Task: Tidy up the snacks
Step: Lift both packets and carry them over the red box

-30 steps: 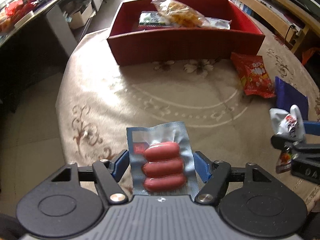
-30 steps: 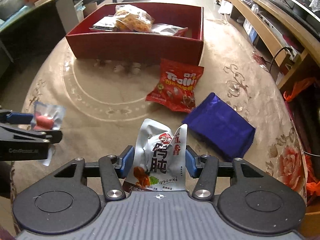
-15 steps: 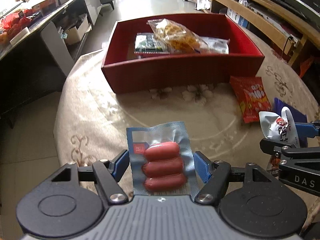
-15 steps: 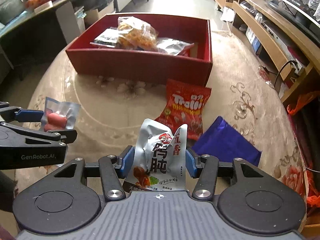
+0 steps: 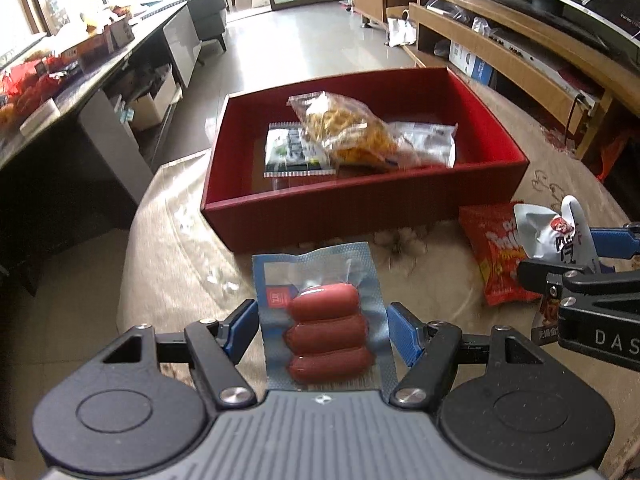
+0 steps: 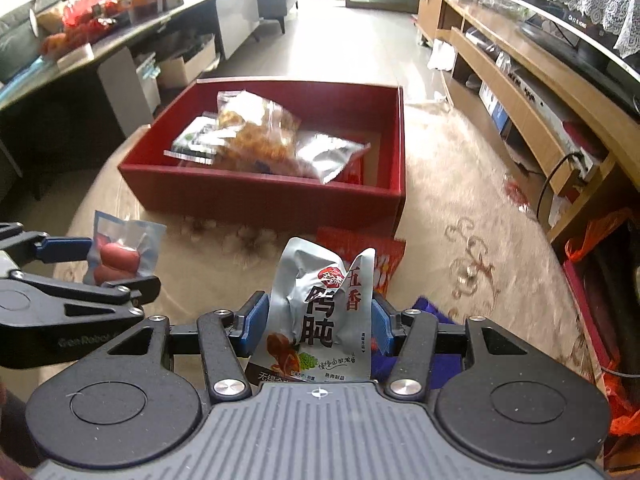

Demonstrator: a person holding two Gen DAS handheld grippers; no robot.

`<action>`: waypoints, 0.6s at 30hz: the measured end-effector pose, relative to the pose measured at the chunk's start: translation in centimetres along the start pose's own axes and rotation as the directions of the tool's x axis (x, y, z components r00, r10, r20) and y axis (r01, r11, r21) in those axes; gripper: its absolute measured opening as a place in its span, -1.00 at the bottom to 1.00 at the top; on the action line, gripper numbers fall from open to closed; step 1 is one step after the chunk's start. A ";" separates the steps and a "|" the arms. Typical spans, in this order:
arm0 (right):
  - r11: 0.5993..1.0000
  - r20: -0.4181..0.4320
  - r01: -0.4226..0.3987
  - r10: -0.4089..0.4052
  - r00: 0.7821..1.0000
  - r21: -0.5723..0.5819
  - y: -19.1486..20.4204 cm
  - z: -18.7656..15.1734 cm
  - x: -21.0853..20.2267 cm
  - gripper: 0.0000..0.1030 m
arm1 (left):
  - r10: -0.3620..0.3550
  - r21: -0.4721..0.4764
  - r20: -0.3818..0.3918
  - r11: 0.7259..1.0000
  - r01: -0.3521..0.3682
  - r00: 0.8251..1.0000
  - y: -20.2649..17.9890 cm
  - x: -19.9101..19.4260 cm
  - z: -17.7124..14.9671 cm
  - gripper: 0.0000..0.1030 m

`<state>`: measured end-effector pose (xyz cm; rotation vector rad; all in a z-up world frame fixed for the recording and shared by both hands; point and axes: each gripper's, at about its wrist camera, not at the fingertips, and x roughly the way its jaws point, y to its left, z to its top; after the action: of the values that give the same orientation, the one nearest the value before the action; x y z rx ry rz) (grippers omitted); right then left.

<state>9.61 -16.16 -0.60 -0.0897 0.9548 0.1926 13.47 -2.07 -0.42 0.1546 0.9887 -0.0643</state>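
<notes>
My left gripper (image 5: 322, 326) is shut on a clear vacuum pack of three red sausages (image 5: 326, 334), held above the round table. It also shows in the right wrist view (image 6: 116, 258). My right gripper (image 6: 320, 322) is shut on a silver snack pouch (image 6: 320, 316) with Chinese print, seen at the right of the left wrist view (image 5: 552, 236). A red box (image 5: 360, 210) stands ahead on the table, also in the right wrist view (image 6: 260, 196). It holds a clear bag of yellow snacks (image 5: 348, 132), a dark flat packet (image 5: 294, 152) and a silver packet (image 6: 330, 154).
A red Trolli bag (image 5: 498, 256) lies on the beige patterned tablecloth (image 5: 180, 248) in front of the box's right corner. A blue packet (image 6: 436, 360) lies under my right gripper. A dark counter (image 5: 60, 92) stands to the left, wooden shelving (image 6: 532, 92) to the right.
Both grippers have risen and moved toward the red box with their packs, so the box now sits closer and its inside shows more fully. Both grips are unchanged.
</notes>
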 end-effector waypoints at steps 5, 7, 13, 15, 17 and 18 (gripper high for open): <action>1.000 0.022 0.002 -0.002 1.000 0.008 -0.2 1.4 0.1 0.18 | 0.004 0.006 0.022 1.000 -0.004 1.000 -0.1 0.0 1.3 0.32; 1.000 0.030 0.003 -0.003 1.000 0.010 -0.3 2.0 0.3 0.18 | 0.005 0.005 0.029 1.000 -0.005 1.000 -0.1 0.1 1.8 0.32; 1.000 0.061 -0.005 0.004 0.998 0.015 -0.3 3.8 0.4 0.18 | 0.010 -0.002 0.060 1.000 -0.010 0.998 0.1 0.2 3.8 0.32; 1.000 0.069 -0.006 0.005 0.998 0.018 -0.4 4.4 0.5 0.19 | 0.014 -0.005 0.071 1.000 -0.014 0.997 0.1 0.2 4.4 0.32; 1.000 0.076 -0.004 0.003 0.997 0.022 -0.5 5.0 0.7 0.19 | 0.018 -0.011 0.079 1.000 -0.018 0.997 0.2 0.4 5.2 0.32; 1.000 0.078 -0.004 0.002 0.997 0.024 -0.6 5.3 0.9 0.19 | 0.019 -0.014 0.082 1.000 -0.018 0.996 0.2 0.5 5.5 0.32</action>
<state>14.48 -15.75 1.75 -0.0585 0.8788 0.1863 18.37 -2.74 2.17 0.1477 0.9049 -0.0466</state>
